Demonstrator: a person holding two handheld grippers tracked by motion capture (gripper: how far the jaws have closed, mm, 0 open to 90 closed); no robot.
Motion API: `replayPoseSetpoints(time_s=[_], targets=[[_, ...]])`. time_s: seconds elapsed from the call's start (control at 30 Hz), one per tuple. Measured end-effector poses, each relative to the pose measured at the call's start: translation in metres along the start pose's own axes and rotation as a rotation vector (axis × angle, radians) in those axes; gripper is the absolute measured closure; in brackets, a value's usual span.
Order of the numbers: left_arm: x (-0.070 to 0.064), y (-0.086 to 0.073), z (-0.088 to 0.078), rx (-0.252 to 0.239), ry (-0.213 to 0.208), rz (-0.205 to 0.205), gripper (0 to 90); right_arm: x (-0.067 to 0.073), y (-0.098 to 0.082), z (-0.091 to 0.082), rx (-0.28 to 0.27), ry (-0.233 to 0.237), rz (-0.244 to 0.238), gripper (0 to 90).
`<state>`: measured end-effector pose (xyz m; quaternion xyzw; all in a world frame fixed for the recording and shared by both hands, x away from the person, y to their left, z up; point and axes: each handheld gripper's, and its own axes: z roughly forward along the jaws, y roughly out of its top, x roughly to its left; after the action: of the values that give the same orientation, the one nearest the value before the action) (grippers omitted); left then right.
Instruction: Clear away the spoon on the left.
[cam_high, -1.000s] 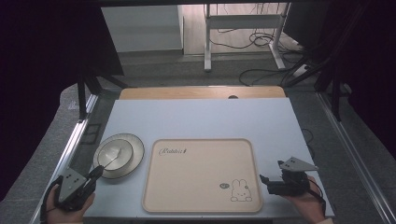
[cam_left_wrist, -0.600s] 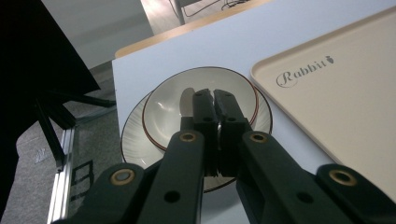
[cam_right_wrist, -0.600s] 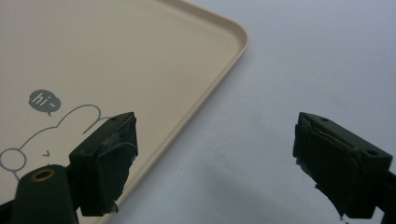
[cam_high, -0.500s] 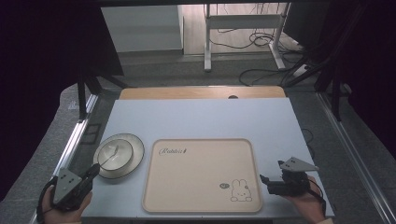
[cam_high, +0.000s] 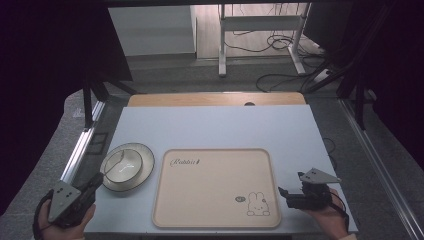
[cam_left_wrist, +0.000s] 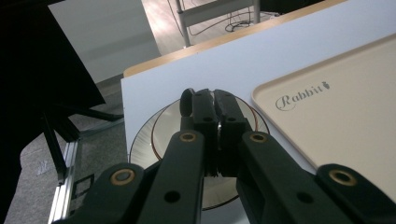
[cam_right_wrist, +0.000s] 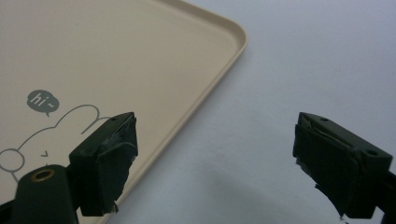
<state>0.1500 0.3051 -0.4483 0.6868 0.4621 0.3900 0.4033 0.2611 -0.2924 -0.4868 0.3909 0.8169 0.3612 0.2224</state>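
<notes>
Plate (cam_high: 127, 167) at lower left of the high view, beside the tray (cam_high: 215, 187); left gripper (cam_high: 95, 181) clenched and empty at its near rim.
It looks ceramic: stiff, glossy, breakable, best pinched at the raised rim. Right gripper (cam_high: 283, 192), at lower right, is spread wide and empty.

A white bench (cam_high: 215, 127) fills the near part of the scene, with a strip of light wood (cam_high: 215, 99) along its far edge. Grey floor (cam_high: 165, 72) lies beyond it, brighter at the far middle where light falls on pale boards. A white metal frame (cam_high: 260, 22) on legs stands there, black cables (cam_high: 280, 75) looping over the floor to its right. A pale panel (cam_high: 150, 30) stands far left of middle. Dark curtains (cam_high: 45, 65) close off both sides. A metal rail (cam_high: 82, 147) runs along the bench's left.
</notes>
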Motion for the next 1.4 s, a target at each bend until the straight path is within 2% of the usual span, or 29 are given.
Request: replayPoseSetpoints(time_s=[0.73,1.13,1.4], targets=[[-0.006,0.015,-0.005,-0.059,-0.014,0.011,89.9,0.0,0.0,0.001,0.003,-0.002,0.0,14.4],[-0.016,0.032,0.003,-0.089,-0.04,0.04,89.9,0.0,0.0,0.001,0.002,-0.002,-0.001,14.4],[-0.027,0.048,0.01,-0.112,-0.068,0.057,89.9,0.001,0.0,0.001,-0.008,-0.007,-0.008,14.4]])
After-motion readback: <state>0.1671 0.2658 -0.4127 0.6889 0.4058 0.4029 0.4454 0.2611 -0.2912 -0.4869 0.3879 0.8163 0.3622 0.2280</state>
